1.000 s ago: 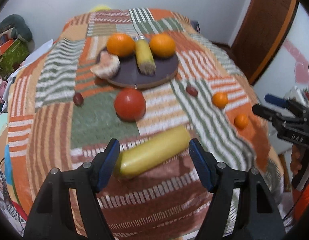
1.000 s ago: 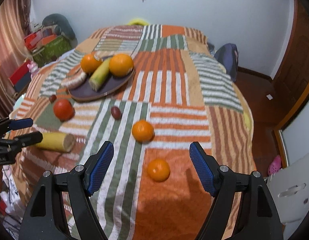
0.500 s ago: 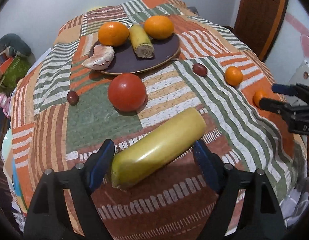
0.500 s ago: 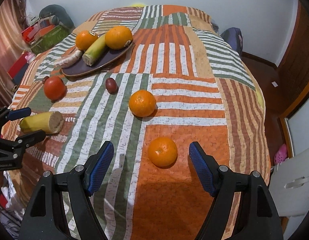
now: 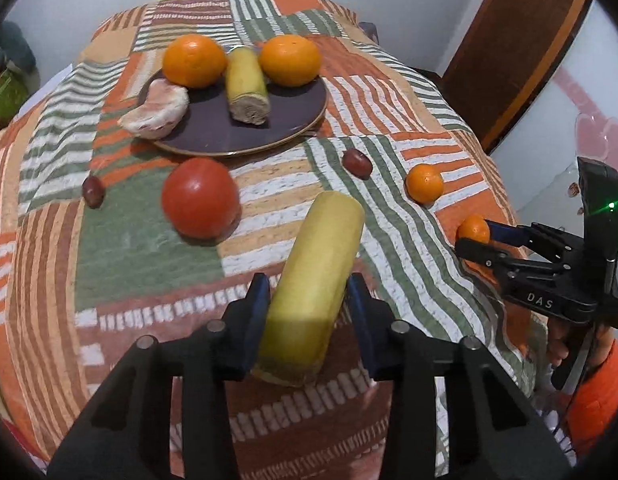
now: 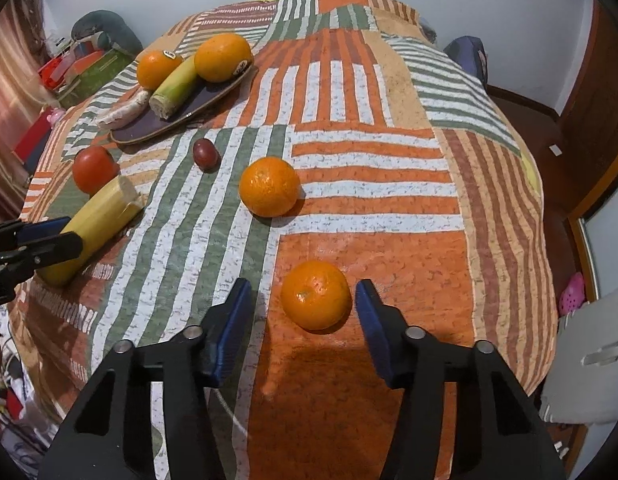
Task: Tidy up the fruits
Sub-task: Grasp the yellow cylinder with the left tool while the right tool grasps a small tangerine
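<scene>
Striped patchwork bedding (image 6: 373,184) in orange, green and white covers the bed on which all the fruit is laid out. At the near edge, the left gripper (image 5: 307,304) is seen with its jaws just drawn in onto the yellow cut stalk (image 5: 315,284), whose near end is pressed between the blue pads while the far end points toward the plate. The right gripper (image 6: 303,300) is held around the near mandarin (image 6: 315,295); its jaws have just been closing, yet a gap is visible on the left side and the right pad is only just beside the fruit, so no grip is shown. A second mandarin (image 6: 269,186) is found farther on, with a small dark red fruit (image 6: 205,153) beyond it. Near the stalk, a red tomato (image 5: 200,198) is seen, and another small dark fruit (image 5: 93,191) lies to its left. Farther back, a dark plate (image 5: 277,120) is loaded with two oranges (image 5: 195,61), a second cut stalk (image 5: 247,86) between them, and a pale peeled segment (image 5: 157,110) at its rim.
</scene>
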`<state>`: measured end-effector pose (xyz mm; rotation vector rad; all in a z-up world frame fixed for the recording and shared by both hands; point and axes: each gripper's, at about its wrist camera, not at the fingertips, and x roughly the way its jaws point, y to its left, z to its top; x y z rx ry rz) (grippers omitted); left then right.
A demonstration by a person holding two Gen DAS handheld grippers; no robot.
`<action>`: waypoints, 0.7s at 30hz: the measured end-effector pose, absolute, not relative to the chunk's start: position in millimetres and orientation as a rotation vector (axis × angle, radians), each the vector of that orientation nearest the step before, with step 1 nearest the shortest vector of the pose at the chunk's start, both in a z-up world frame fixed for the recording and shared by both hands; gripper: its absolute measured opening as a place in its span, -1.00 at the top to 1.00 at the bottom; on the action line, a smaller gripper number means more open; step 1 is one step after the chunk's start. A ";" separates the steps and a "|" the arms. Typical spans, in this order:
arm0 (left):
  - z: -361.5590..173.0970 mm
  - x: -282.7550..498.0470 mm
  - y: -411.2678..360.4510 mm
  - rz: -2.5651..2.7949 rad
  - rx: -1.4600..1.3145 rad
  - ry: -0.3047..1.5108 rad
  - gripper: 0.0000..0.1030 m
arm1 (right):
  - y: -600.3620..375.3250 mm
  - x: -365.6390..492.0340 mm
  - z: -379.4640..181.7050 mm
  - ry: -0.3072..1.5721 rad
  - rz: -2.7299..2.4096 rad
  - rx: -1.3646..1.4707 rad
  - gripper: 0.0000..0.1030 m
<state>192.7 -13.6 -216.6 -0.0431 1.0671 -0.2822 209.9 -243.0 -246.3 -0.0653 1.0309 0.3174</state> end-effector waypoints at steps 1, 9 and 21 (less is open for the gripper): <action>-217.4 194.7 -17.2 -0.282 -0.030 1.067 0.22 | -243.3 210.5 -247.7 1.035 0.316 -0.063 0.12; -233.4 218.4 -39.4 -0.280 0.069 1.099 0.18 | -249.9 212.5 -249.7 1.035 0.322 -0.035 0.35; -231.8 230.3 -49.4 -0.263 0.087 1.050 0.28 | -255.7 213.5 -238.5 0.992 0.329 -0.013 0.39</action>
